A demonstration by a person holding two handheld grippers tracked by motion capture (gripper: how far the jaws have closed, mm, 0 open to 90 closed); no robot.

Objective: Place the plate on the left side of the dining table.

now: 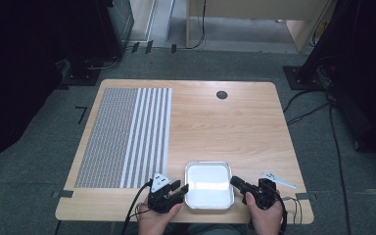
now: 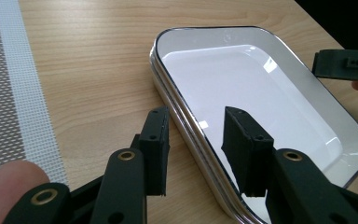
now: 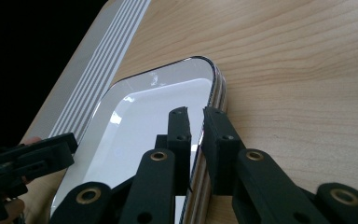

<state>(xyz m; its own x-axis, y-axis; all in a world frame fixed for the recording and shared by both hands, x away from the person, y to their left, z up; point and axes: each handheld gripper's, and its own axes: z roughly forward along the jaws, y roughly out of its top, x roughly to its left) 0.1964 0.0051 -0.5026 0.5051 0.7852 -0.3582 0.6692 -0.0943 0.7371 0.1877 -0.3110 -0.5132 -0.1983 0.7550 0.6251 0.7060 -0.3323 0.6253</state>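
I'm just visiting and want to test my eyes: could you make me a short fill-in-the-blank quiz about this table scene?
1. The white tray lies between the left claw and the right claw, and holds ____.
2. The left claw's jaws stand ____, one on each side of the tray's rim.
3. The woven mat covers the table's ____ side in the high view.

Missing words: nothing; open; left

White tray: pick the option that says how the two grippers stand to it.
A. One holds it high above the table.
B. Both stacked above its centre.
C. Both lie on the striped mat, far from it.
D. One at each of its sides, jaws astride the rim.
D: the left gripper and the right gripper flank the white tray, which rests on the table, and each gripper view shows its jaws astride a side rim.
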